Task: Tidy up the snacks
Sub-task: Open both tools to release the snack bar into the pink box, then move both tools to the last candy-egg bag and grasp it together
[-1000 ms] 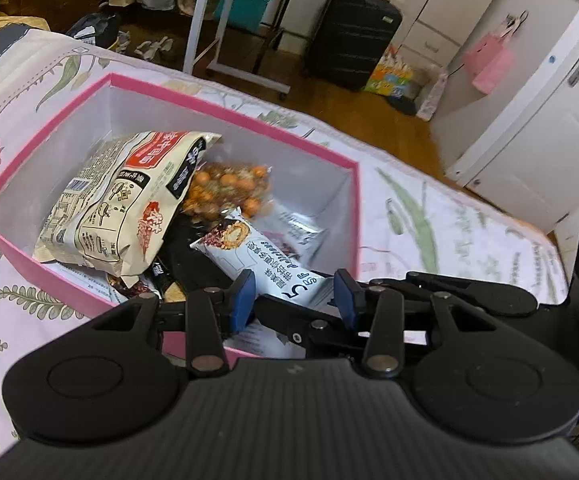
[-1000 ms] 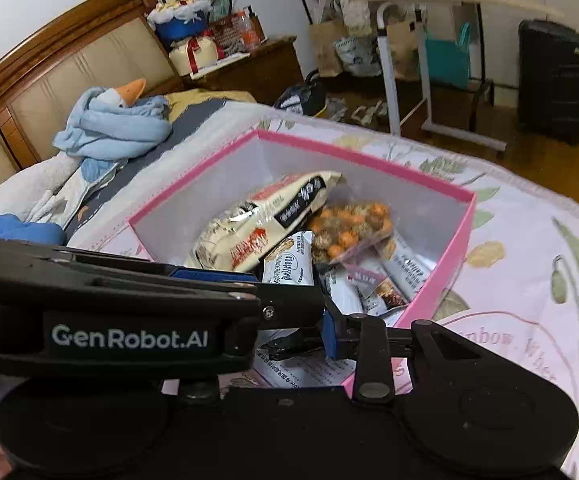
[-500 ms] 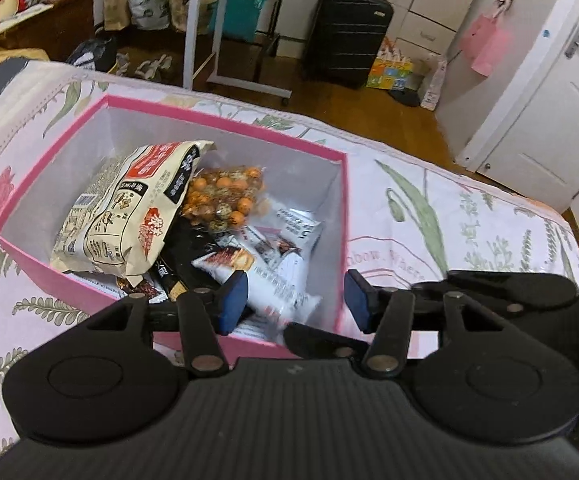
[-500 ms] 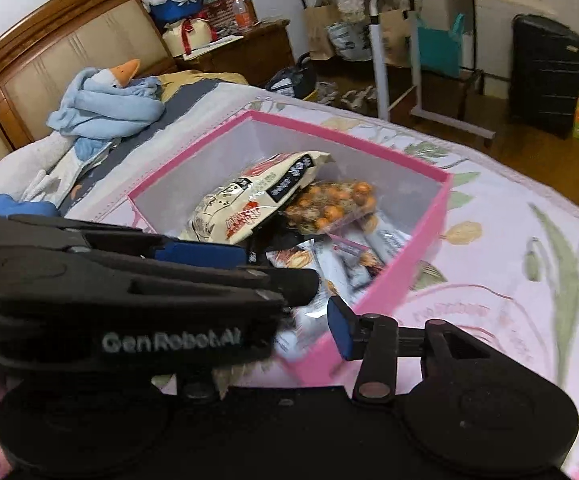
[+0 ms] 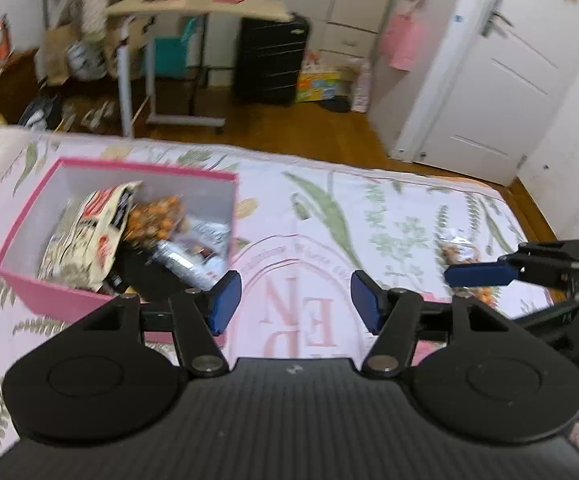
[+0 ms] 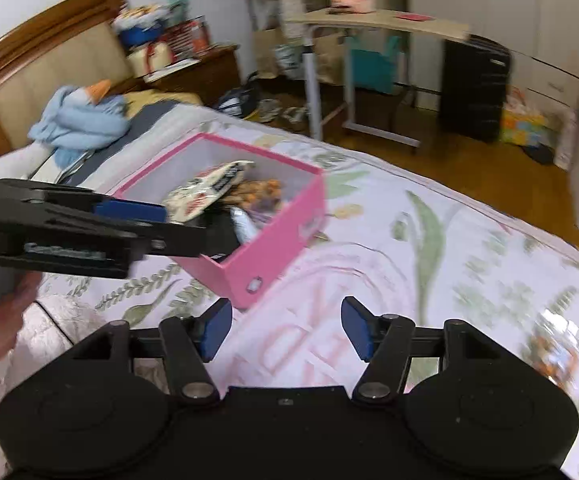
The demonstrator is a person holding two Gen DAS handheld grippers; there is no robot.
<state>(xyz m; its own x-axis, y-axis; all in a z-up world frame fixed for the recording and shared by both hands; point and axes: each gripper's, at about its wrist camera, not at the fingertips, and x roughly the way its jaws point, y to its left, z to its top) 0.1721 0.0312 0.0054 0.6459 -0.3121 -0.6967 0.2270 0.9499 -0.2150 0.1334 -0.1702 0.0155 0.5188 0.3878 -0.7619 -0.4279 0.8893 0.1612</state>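
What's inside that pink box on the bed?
The pink box holds snack packets: a large cream bag on the pile, a clear bag of orange snacks, and small silvery packets. Whatever lies under them, and the box's floor, is covered.

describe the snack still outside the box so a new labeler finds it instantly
Start at the floral bedspread and find the pink box full of snacks. Look across the bed on the opposite side: a lone small clear packet with orange pieces lies flat on the fabric. It's the only snack not in the box.

Black suitcase [image 5: 271, 60] beside rolling desk [image 5: 197, 8], white door [image 5: 501, 80], blue plush [image 6: 79, 120] by wooden headboard [image 6: 45, 60].
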